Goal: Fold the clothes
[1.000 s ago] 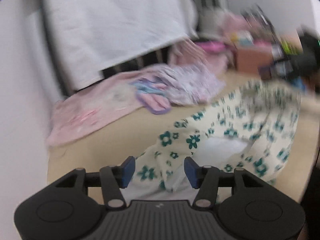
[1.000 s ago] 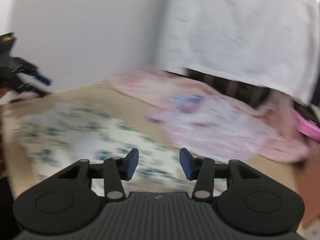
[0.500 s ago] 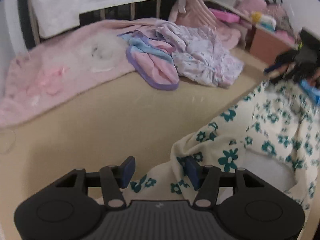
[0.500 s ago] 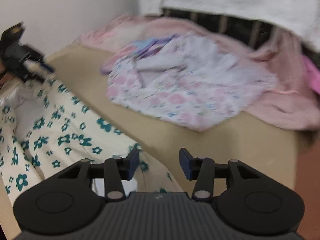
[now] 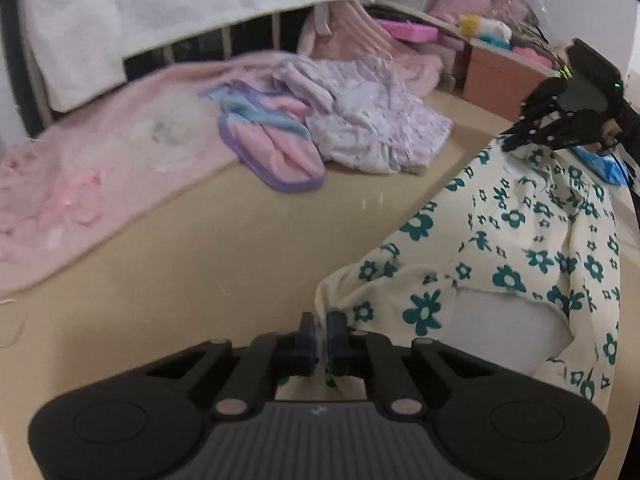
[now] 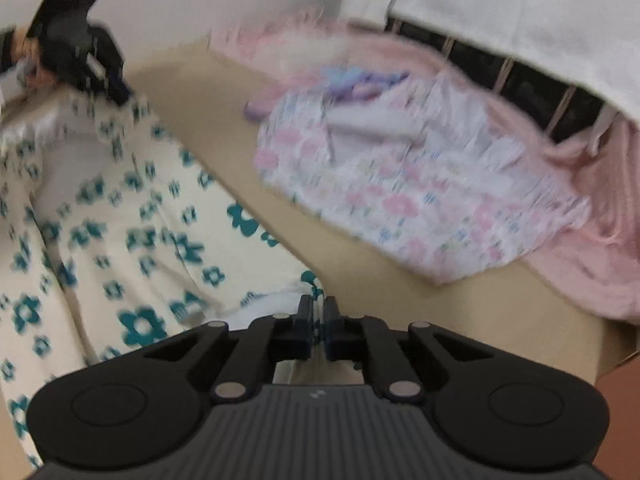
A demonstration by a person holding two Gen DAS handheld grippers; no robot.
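A cream garment with teal flowers [image 5: 512,248] lies on the tan surface [image 5: 200,264], its white inside showing. My left gripper [image 5: 319,326] is shut on one corner of its edge. My right gripper [image 6: 318,312] is shut on another corner of the same garment [image 6: 120,232]. In the left wrist view the right gripper [image 5: 560,120] shows at the far right, at the garment's far end. The right wrist view shows the left gripper [image 6: 76,60] at the upper left, held by a hand.
A pile of pale floral clothes [image 5: 372,128] and a pink item with purple trim [image 5: 276,152] lie on a pink blanket [image 5: 100,184] at the back. A white towel [image 5: 168,12] hangs over slatted rails. A brown box [image 5: 504,80] stands far right.
Both grippers swung down toward the tan surface, then closed from open onto corners of the flowered garment.
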